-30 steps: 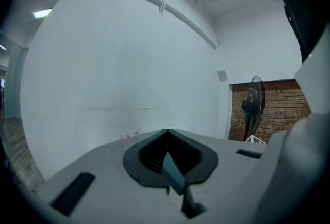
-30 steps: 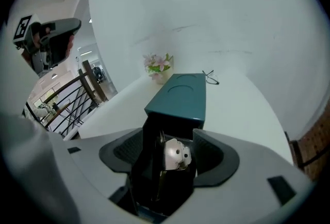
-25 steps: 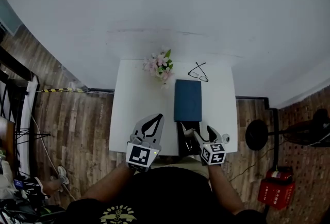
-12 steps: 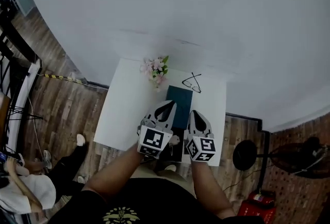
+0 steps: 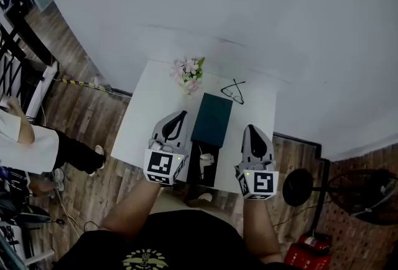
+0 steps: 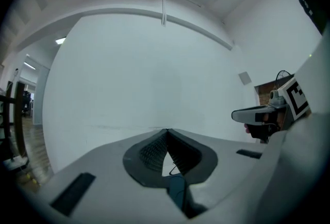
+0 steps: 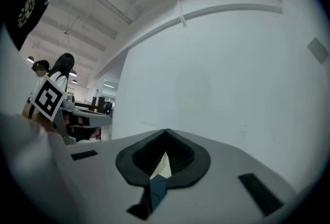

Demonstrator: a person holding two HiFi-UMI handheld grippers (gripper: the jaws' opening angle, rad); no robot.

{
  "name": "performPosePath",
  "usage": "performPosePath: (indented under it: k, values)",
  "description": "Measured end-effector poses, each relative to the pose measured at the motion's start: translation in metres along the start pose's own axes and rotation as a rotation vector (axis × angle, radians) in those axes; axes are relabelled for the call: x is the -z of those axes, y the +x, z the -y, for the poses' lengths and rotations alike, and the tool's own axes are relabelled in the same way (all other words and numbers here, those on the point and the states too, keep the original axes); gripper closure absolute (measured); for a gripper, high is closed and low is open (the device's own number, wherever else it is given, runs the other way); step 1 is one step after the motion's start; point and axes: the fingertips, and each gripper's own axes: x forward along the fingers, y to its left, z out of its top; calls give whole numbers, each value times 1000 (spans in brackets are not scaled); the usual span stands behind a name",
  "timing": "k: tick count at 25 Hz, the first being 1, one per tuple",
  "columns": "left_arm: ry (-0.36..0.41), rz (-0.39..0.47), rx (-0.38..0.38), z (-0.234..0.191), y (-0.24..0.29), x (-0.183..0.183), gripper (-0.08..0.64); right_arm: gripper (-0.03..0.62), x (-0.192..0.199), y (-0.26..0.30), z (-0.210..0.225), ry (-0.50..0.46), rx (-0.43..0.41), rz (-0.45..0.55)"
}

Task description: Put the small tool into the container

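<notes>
A dark teal box [image 5: 212, 118] lies in the middle of the white table [image 5: 146, 113]. Just in front of it sits a black open container [image 5: 198, 170] with a small pale object [image 5: 207, 159] in it. My left gripper [image 5: 181, 115] hovers left of the box, jaws shut and empty. My right gripper [image 5: 252, 129] hovers to the right of it, also shut with nothing held. In the left gripper view the jaw tips [image 6: 166, 130] meet, and the teal box [image 6: 178, 192] shows below them. The right gripper view shows its jaws [image 7: 166, 131] shut too.
Pink flowers [image 5: 188, 71] and a pair of glasses [image 5: 235, 91] lie at the table's far edge. A person [image 5: 37, 144] stands on the wooden floor at the left. A black fan base [image 5: 298, 184] and a red object [image 5: 300, 256] stand at the right.
The right gripper was open at the black container; it has shut and drawn off to the right. The left gripper has shifted left. The small pale object now lies in the container.
</notes>
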Motion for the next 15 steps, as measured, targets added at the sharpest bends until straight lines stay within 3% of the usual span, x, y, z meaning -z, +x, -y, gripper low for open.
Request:
performPosePath:
  k: [3, 15]
  values:
    - [31, 8, 5, 7, -11, -9, 554, 591, -8, -17, 4, -35, -16, 0]
    - [60, 52, -27, 14, -33, -50, 554, 591, -53, -30, 27, -25, -10, 45]
